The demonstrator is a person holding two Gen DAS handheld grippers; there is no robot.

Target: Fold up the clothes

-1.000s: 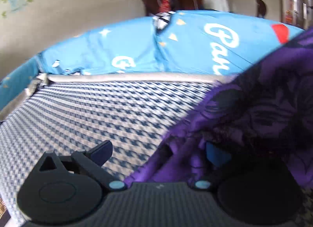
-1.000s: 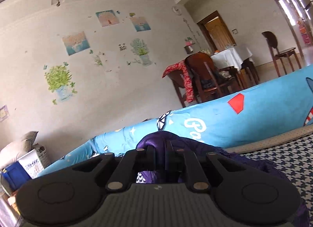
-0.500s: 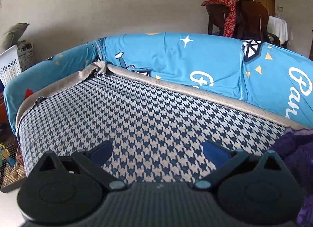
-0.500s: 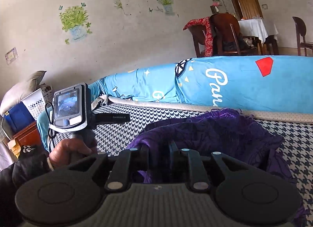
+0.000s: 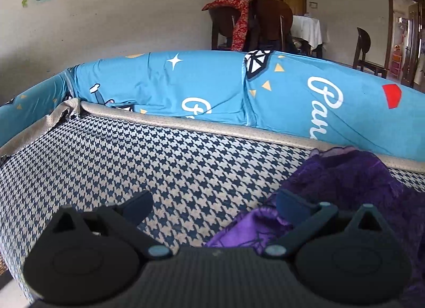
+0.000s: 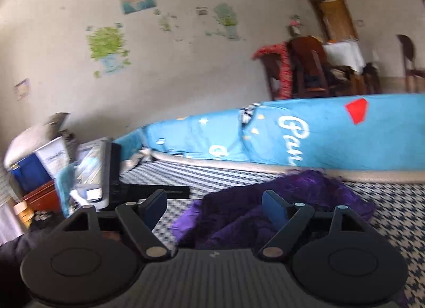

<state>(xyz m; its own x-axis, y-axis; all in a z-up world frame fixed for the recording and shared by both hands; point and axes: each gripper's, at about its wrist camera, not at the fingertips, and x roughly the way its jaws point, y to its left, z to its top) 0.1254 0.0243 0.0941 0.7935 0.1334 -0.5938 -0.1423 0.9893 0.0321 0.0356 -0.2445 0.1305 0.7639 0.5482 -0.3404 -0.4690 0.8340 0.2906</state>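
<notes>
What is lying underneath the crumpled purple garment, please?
The crumpled purple garment rests on the blue-and-cream houndstooth sofa seat, which shows all around it. Whether anything else lies beneath it cannot be seen, as its folds cover that patch.

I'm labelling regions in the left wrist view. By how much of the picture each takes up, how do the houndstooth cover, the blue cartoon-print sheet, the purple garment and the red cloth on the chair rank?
1. houndstooth cover
2. blue cartoon-print sheet, close to it
3. purple garment, partly hidden
4. red cloth, farthest away
</notes>
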